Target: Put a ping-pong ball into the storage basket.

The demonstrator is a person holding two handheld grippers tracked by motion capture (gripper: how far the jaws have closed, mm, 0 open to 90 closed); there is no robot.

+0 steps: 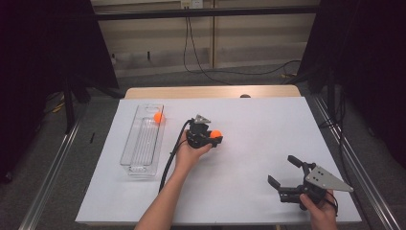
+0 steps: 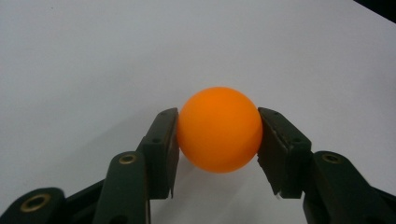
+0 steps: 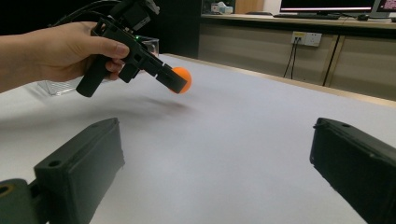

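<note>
Orange ball [image 2: 219, 129], held item: sitting clamped between the two black pads of the left gripper [image 1: 214, 139], lifted clear of the white table [image 1: 249, 143] near its middle and casting a shadow below; the jaws are pressing its opposite sides at the widest part, probably so the round surface is not slipping out.

White table: carrying everything listed, its sheet lying bare around the grippers.

Clear tray [image 1: 142, 141]: lying lengthwise at the table's left side, near the left gripper, apparently serving as the collecting place.

Right gripper [image 1: 282, 174]: resting low near the table's front right corner, well apart from the ball, jaws standing wide with nothing between them, seemingly waiting out of the way.

Second orange ball [image 1: 158, 117]: sitting at the tray's far end, suggesting where the held one is going.
</note>
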